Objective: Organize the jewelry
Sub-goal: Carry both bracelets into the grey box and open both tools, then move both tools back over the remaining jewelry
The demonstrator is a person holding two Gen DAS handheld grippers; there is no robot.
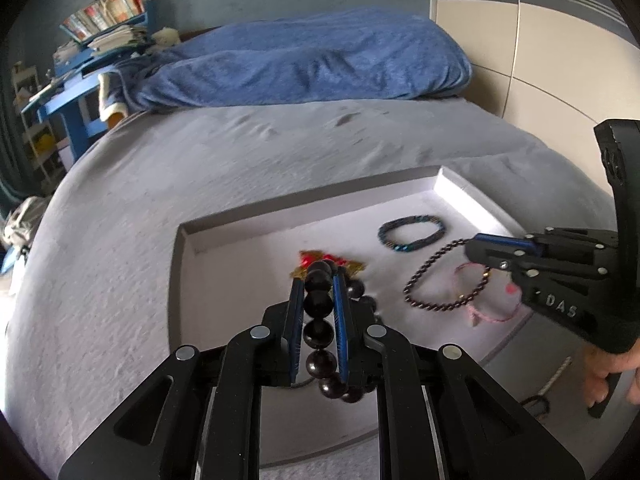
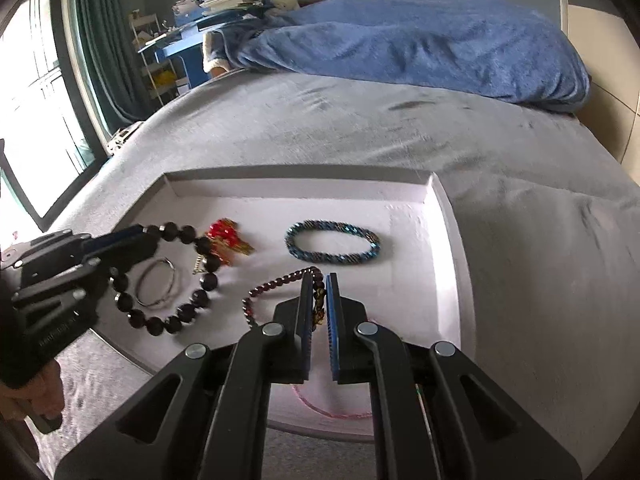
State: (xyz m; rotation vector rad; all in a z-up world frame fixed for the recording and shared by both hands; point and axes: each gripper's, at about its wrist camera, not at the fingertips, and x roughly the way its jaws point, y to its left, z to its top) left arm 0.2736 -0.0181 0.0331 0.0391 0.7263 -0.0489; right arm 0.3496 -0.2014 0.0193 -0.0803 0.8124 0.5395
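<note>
Jewelry: several pieces lie in or hang over a shallow white tray that sits on a grey bed.
Black beads: a bracelet of big dark round beads, pinched between the left gripper's blue pads; the loop hangs down from the pads to the tray floor, as the right view shows.
Left gripper: jaws narrow, closed on the black beads, above the tray's left part; a hand holds its grip.
Garnet beads: a thin strand of small dark red beads with a gold charm, caught between the right gripper's pads; the rest loops out to the left over the tray.
Right gripper: jaws almost together, clamped on the garnet beads at the charm, over the tray's middle; from the left view it reaches in from the right, and fingers show below it.
Blue bracelet: a woven blue-black ring, flat on the tray floor towards the far right, apart from both grippers.
Red ornament: red and gold, on the tray floor just beyond the black beads.
Silver bangle: a thin ring, seen inside the loop of black beads.
Pink cord: a thin pink loop on the near right of the tray, under the right gripper.
Blanket: blue, bunched at the far end of the bed.
</note>
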